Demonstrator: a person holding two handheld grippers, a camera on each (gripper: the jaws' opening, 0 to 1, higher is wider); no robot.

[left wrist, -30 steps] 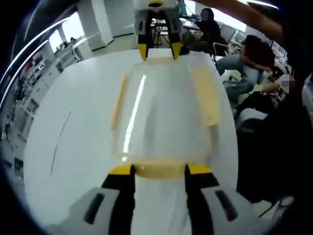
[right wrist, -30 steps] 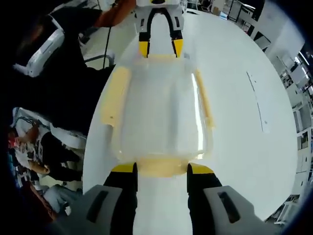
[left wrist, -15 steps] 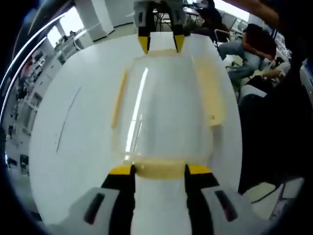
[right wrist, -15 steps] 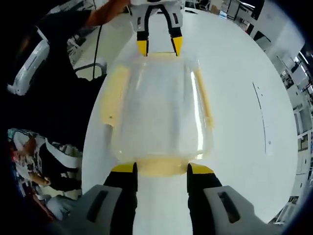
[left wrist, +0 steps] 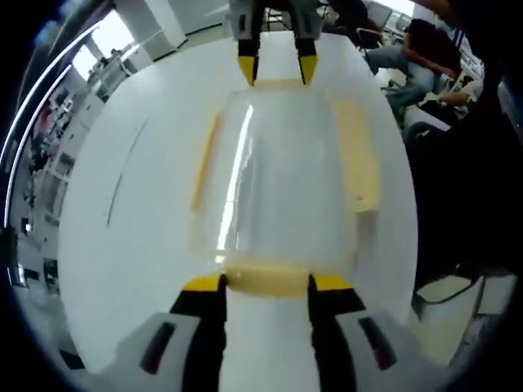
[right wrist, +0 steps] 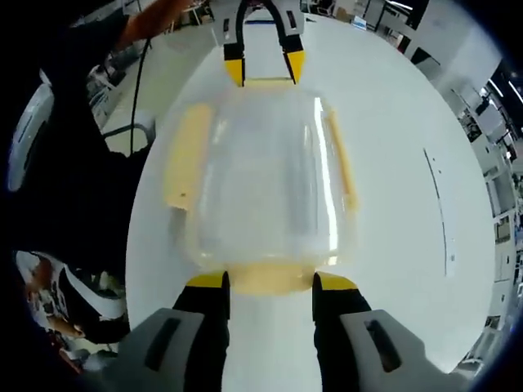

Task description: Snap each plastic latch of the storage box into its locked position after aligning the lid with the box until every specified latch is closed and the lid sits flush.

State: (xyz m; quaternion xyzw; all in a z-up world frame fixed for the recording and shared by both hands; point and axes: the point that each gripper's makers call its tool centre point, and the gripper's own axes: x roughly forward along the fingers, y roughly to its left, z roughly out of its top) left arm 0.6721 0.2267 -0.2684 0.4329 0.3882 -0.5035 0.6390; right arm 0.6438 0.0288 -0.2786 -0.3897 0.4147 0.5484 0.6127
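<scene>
No readable brand, label or writing on anything.

Clear plastic storage box w/ clear lid [left wrist: 282,175] sits mid-frame on round white table [left wrist: 131,245]. Long axis runs bottom-to-top of both views, one short end by each gripper. In right gripper view the same box [right wrist: 265,175] fills centre frame.

Yellow plastic latches: near-end latch [left wrist: 265,280] lies between the left gripper's [left wrist: 265,286] yellow jaw tips, at lower centre. Jaws spread apart, one tip at each end of the latch; can't tell if touching. Far-end latch [left wrist: 278,82] at top centre. Long-side latches: narrow one on frame left [left wrist: 204,163], wide one on frame right [left wrist: 359,159] that looks splayed outward, lock state unclear.

Right gripper view: near-end latch [right wrist: 270,278] sits between right gripper's [right wrist: 270,286] yellow tips, jaws likewise apart and straddling it. Left gripper [right wrist: 263,67] at top centre, tips either side of far-end latch [right wrist: 264,81]. Wide side latch frame left [right wrist: 186,155], narrow one frame right [right wrist: 343,159].

Right gripper [left wrist: 276,64] at top centre of left gripper view, jaws apart.

Seated person [left wrist: 417,65] upper right of left gripper view, off the table.
</scene>
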